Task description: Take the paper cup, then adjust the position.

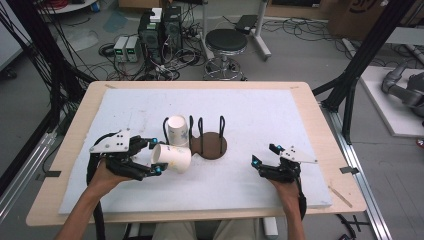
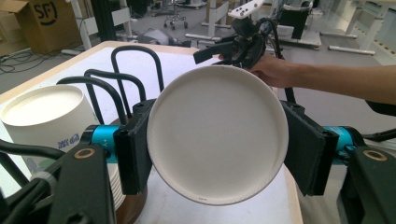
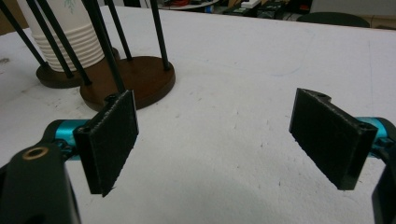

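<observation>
high view: left gripper (image 1: 156,156) clamps a paper cup (image 1: 172,158) sideways — likely bound for the cup holder (image 1: 210,142). right gripper (image 1: 265,155) rests nearby, jaws spread, grasping nothing.

A cardboard box (image 2: 35,23), far off to the upper left of the left gripper (image 2: 217,144), bears a black round logo reading "SF". The stacked cups (image 2: 49,123) just left of its jaws carry blue print too small to read.
</observation>
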A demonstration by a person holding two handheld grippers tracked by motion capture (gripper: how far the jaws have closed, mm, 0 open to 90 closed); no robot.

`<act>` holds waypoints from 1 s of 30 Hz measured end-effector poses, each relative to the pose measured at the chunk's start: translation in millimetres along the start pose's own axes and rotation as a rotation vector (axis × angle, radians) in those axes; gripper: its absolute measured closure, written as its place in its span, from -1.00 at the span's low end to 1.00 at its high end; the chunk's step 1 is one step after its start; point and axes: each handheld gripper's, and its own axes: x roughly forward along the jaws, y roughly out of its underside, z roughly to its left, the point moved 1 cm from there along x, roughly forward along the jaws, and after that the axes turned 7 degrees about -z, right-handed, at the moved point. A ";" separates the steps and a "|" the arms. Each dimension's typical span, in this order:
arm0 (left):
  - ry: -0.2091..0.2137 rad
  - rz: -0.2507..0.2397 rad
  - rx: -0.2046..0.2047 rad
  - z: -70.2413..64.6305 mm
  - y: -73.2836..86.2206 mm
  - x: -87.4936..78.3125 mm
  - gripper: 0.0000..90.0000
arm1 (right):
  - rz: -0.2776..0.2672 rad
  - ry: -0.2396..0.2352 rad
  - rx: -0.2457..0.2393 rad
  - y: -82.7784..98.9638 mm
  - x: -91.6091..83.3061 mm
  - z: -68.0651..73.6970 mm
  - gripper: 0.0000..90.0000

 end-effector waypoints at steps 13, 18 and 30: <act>0.003 -0.006 0.005 0.6 1.7 -1.6 -0.26 | -0.001 -0.003 0.003 0.0 -0.2 0.0 -0.65; -0.001 -0.012 0.005 1.8 1.5 -2.2 -0.26 | -0.009 -0.004 -0.009 0.0 -0.5 -0.6 -0.65; -0.018 -0.018 -0.004 4.1 4.7 -3.2 -0.26 | -0.010 -0.032 -0.004 -0.3 -1.0 -1.3 -0.65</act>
